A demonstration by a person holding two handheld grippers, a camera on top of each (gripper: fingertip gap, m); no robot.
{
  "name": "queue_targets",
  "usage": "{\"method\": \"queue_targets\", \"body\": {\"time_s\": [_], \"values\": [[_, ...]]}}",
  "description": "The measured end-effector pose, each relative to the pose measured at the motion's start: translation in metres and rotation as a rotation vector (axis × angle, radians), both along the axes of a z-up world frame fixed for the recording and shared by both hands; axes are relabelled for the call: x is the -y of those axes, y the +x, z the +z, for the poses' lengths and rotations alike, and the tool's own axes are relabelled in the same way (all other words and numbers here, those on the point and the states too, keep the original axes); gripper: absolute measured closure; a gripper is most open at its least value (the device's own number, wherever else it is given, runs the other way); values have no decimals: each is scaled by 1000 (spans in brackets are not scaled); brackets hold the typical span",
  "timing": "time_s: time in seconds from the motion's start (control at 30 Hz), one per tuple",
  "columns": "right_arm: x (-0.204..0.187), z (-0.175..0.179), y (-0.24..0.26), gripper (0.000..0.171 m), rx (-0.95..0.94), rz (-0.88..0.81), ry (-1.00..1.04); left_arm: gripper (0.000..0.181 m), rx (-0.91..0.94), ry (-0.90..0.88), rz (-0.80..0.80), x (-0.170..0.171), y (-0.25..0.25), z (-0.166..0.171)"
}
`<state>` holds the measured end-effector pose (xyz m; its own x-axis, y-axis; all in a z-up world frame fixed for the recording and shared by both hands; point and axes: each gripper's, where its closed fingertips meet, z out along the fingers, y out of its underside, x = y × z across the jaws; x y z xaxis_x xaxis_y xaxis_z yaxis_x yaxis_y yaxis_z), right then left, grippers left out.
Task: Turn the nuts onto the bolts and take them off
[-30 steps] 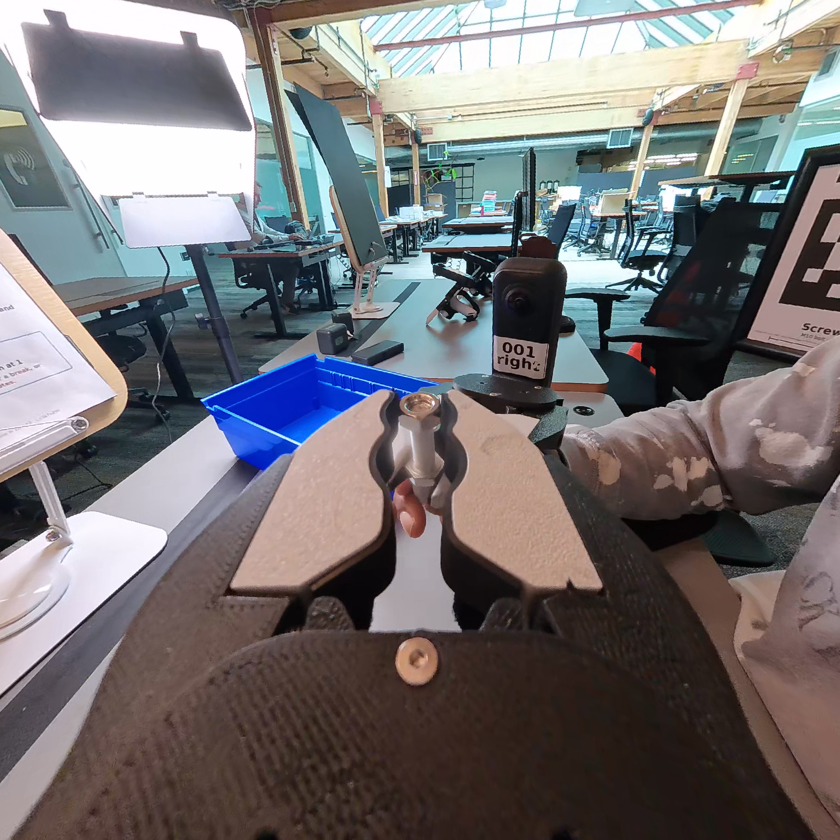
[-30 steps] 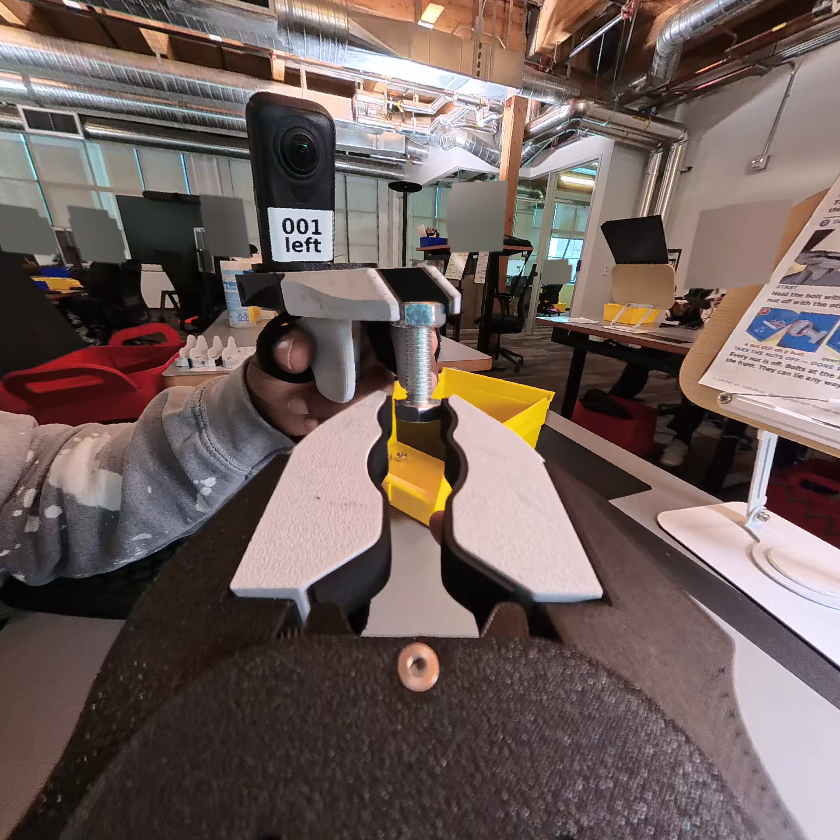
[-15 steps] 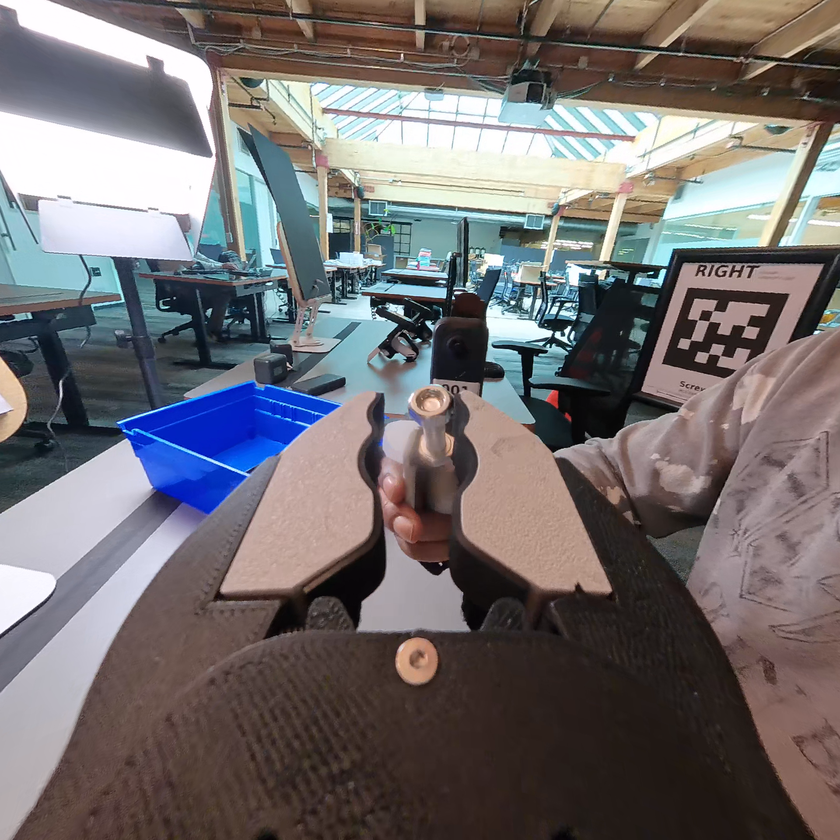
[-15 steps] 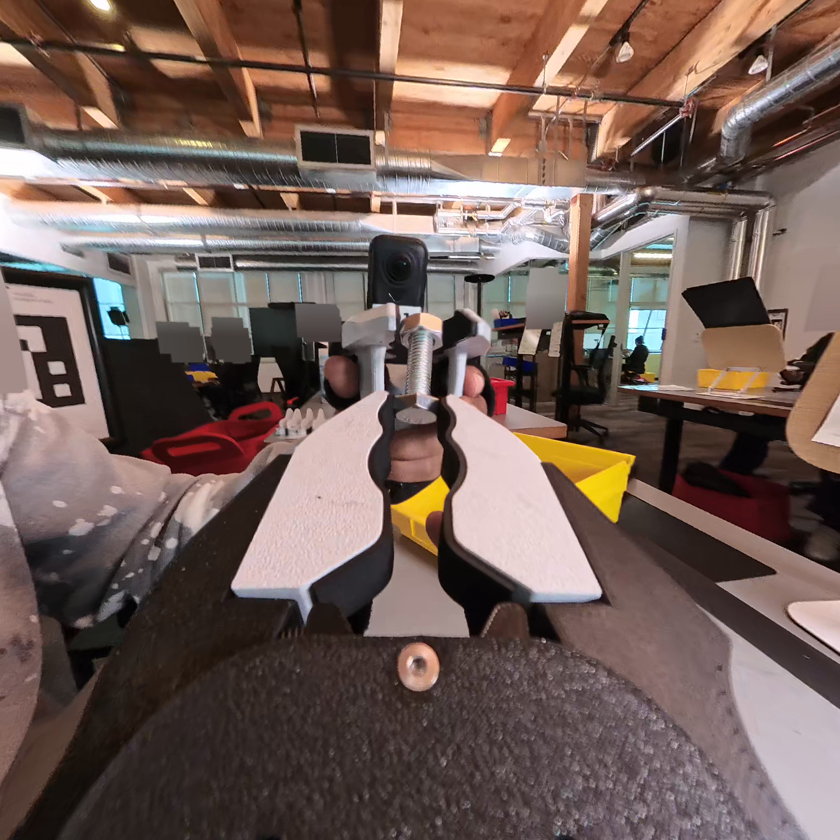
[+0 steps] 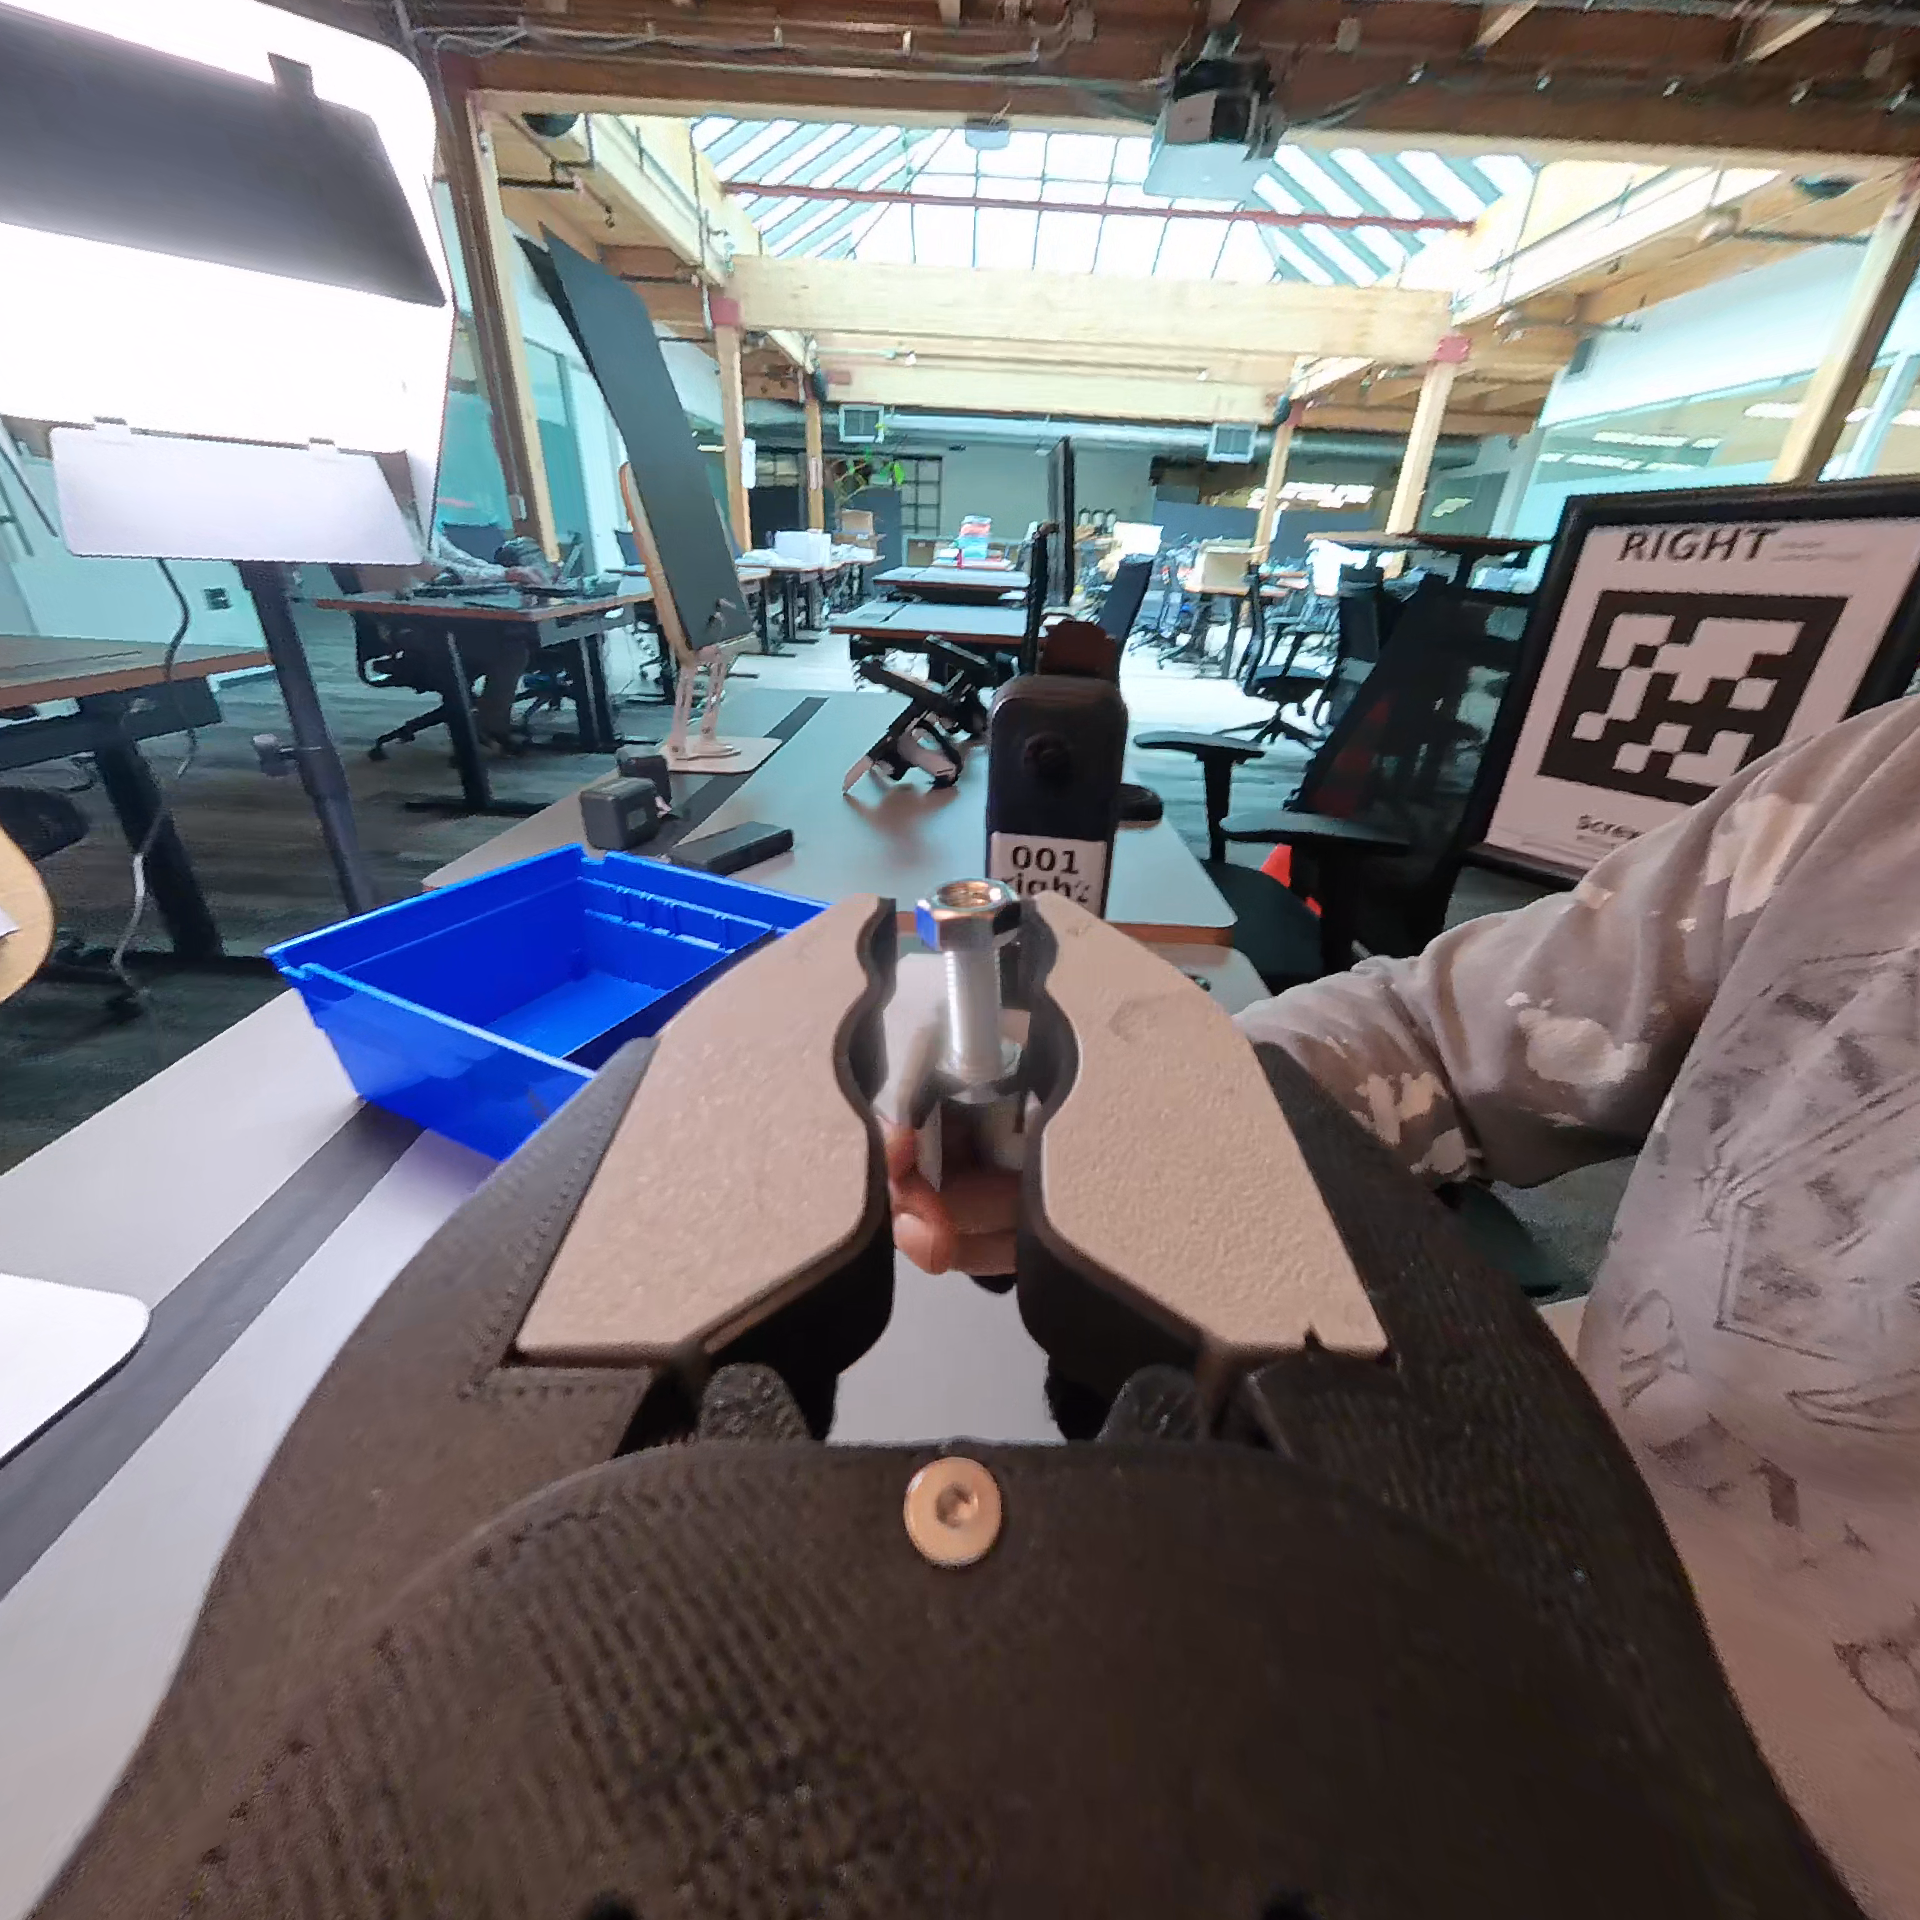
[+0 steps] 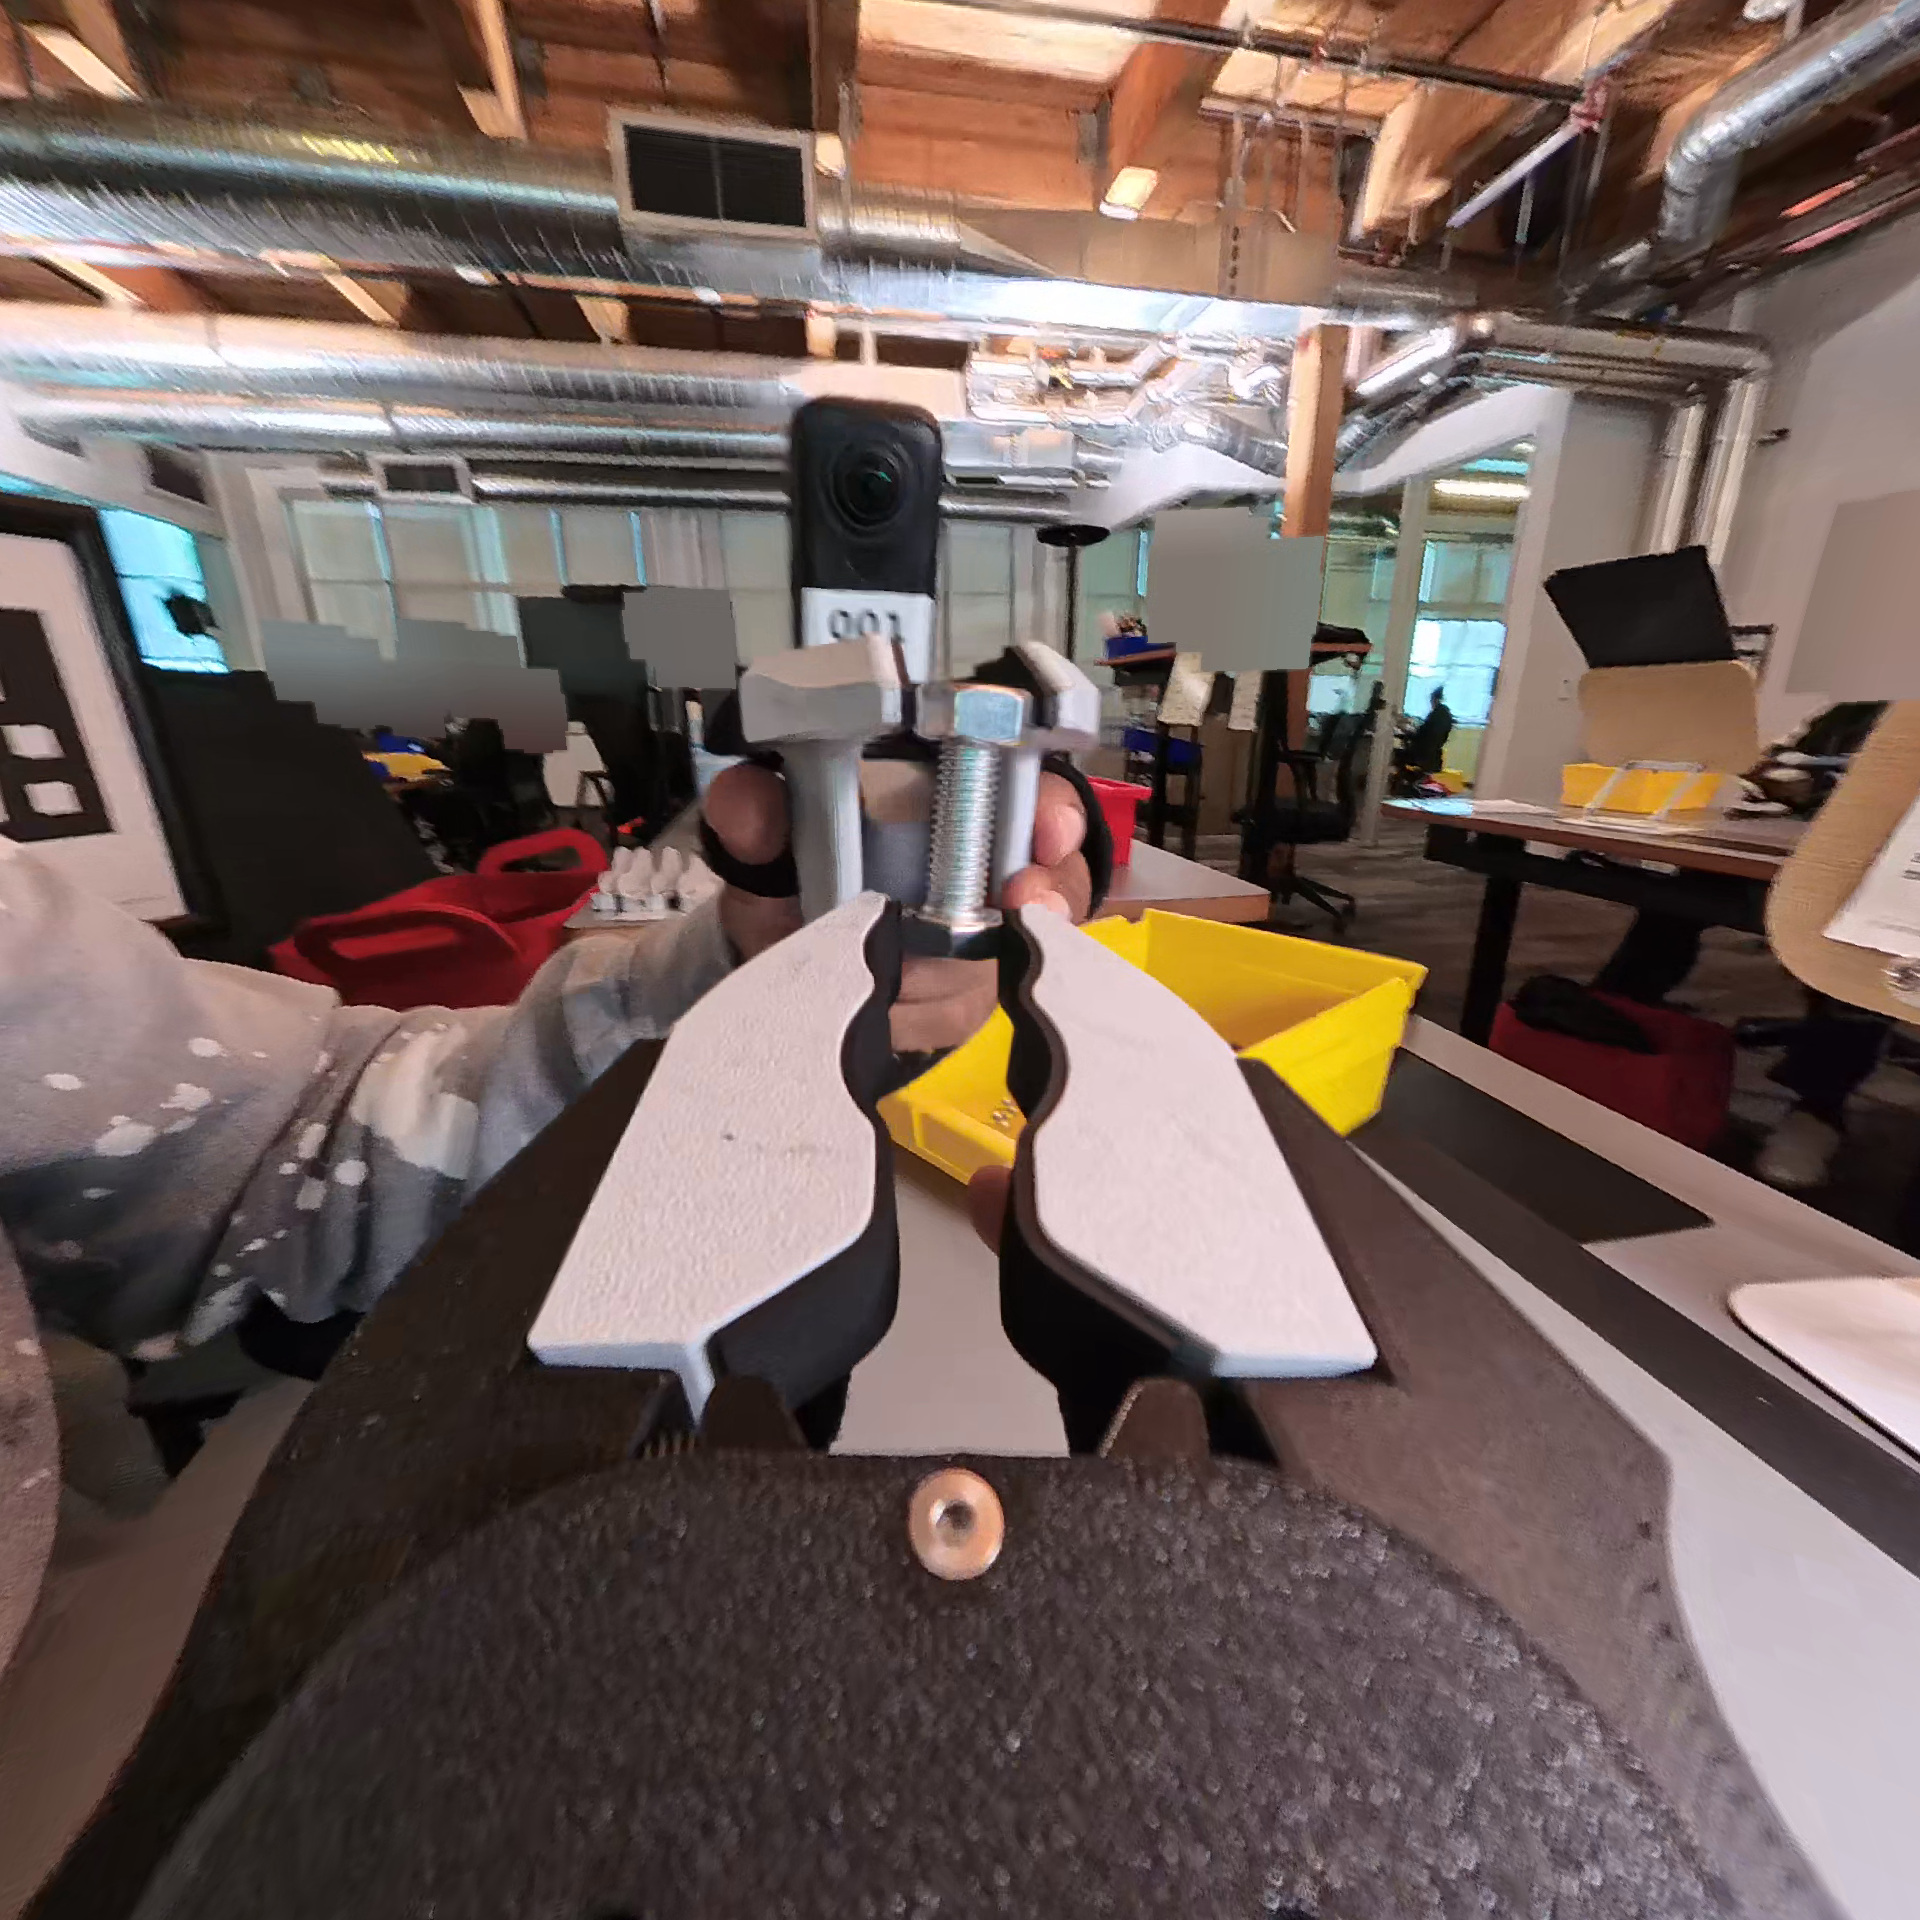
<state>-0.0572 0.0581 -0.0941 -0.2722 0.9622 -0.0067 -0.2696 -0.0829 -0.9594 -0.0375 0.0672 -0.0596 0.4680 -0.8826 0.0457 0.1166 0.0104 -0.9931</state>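
- The bolt [image 6: 964, 821] stands upright in the air above the counter [image 6: 1766, 1621], held between the two grippers, hex head at the top and threaded shank running down.
- From the right wrist view, the left gripper [image 6: 971, 696] pinches the bolt's head from the far side, its fingers [image 6: 821, 707] closed narrow on it.
- In that same view the right gripper [image 6: 951, 935] has its tips closed on the nut [image 6: 951, 928], which sits at the lower end of the threads.
- The left wrist view shows the bolt [image 5: 971, 997] from the opposite side: the head sits level with the tips of the left gripper [image 5: 961, 925], and the shank drops down in the gap between the fingers.
- Only there do I see the right gripper [image 5: 966, 1122] from its front, gripping below, with a person's fingertip under it.
- A blue bin [image 5: 520, 997] on the counter [image 5: 156, 1247] appears only in the left wrist view, just left of the fingers.
- A yellow bin [image 6: 1247, 997] appears only in the right wrist view, behind the right finger.
- A grey spattered sleeve [image 5: 1610, 1039] fills the right of the left wrist view; the other sleeve [image 6: 208, 1091] lies at the left of the right wrist view.
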Motion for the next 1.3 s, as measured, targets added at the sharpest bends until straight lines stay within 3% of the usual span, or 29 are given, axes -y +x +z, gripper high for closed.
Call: {"method": "queue_targets", "body": {"time_s": [0.07, 0.1, 0.17, 0.4, 0.5, 0.53, 0.6, 0.8, 0.9, 0.93, 0.97, 1.0, 1.3], "values": [[7, 6, 6, 153, -51, 83, -35, 158, 50, -1, -21, 2, -3, 5], [11, 12, 11, 153, -86, 128, -53, 166, 53, -10, 20, -4, -8, 4], [16, 19, 18, 153, -117, 188, -60, 166, 40, -21, 71, -12, -16, -1], [-4, 7, 7, 153, -49, 53, -58, 151, 65, -16, -17, 1, 3, 5], [0, 8, 7, 153, -50, 53, -38, 152, 68, -36, 9, -6, 0, 1], [2, 11, 10, 153, -69, 74, -35, 167, 91, -59, 33, -11, -6, 1], [9, 17, 16, 153, -101, 126, -25, 167, 98, -65, 93, -19, -19, -1], [-1, 11, 10, 153, -59, 59, -32, 152, 104, -41, -26, -2, 0, 5], [0, 9, 8, 153, -49, 50, -24, 151, 78, -47, -2, -6, 3, 0], [0, 10, 9, 153, -58, 54, -26, 155, 94, -56, 9, -8, -1, 2], [3, 14, 14, 153, -88, 93, -26, 173, 108, -84, 97, -19, -13, 1], [6, 17, 17, 153, -98, 115, -29, 173, 107, -83, 143, -25, -21, -2], [-6, 9, 9, 153, -47, 33, -26, 149, 92, -63, 6, -6, 4, 2]]}}
